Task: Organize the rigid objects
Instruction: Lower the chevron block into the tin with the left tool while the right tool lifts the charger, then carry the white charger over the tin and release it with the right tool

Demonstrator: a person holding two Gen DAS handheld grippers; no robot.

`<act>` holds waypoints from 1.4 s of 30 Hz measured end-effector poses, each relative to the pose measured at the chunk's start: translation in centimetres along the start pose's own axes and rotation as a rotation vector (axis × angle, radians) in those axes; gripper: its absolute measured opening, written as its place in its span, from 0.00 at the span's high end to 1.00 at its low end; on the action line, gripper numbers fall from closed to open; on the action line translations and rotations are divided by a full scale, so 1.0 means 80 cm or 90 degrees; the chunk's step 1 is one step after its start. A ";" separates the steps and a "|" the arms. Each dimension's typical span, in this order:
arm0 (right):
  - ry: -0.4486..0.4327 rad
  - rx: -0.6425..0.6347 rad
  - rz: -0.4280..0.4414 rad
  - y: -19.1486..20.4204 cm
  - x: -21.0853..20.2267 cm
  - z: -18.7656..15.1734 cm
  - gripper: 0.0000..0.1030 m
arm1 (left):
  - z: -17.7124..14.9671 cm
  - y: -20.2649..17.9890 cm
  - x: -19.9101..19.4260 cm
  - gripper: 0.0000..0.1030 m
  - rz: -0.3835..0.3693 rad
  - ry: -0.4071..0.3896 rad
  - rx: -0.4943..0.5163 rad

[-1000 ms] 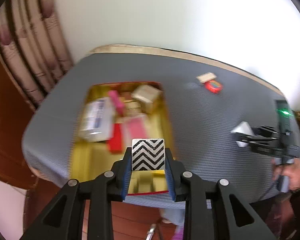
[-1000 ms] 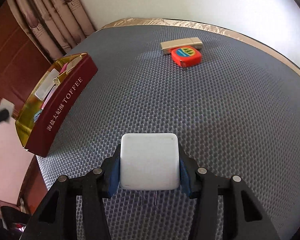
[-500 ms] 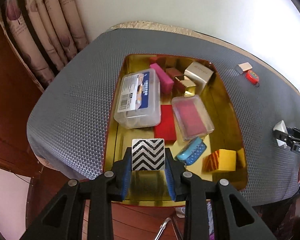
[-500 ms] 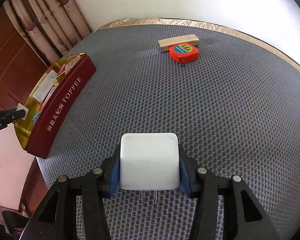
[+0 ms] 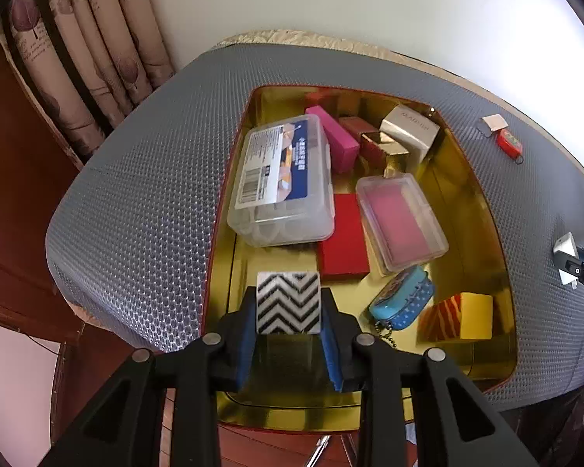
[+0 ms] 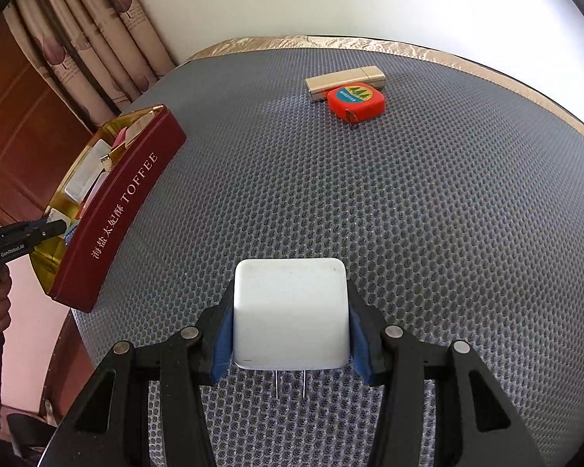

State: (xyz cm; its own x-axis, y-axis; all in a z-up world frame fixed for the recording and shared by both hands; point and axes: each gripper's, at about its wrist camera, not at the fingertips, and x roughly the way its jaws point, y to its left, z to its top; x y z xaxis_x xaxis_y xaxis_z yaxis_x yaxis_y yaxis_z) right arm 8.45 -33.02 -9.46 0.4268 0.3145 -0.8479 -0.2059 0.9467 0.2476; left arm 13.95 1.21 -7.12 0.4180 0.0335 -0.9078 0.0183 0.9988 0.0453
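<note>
Both grippers loaded at the toffee tin (image 5: pixel 486 210)

Left view: our left gripper (image 5: pixel 288 334) jaws are clamping a chevron block (image 5: pixel 288 301) over the tin's near end.
Right view: our right gripper (image 6: pixel 290 334) jaws are gripping a white charger (image 6: pixel 290 311) right of the tin, above the worktop (image 6: pixel 428 214).

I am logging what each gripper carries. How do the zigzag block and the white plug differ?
The zigzag block has black-and-white chevrons; the white plug is plain with two metal prongs. The block hangs over the gold tin; the plug hangs over the grey mat, outside it. Both are squarish and clamped, block in the left gripper, plug in the right gripper.
</note>
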 end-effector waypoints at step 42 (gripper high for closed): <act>0.019 -0.121 0.184 0.217 -0.011 0.057 0.55 | -0.138 -0.002 -0.102 0.59 0.130 -0.076 -0.180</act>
State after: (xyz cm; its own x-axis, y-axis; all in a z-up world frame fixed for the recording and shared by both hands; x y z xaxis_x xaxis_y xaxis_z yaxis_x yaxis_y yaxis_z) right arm 8.52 -16.55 -2.26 0.3018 0.5629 -0.7695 -0.4761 0.7882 0.3899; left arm 0.53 1.19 -4.31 0.4908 0.2454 -0.8360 -0.3216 0.9428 0.0879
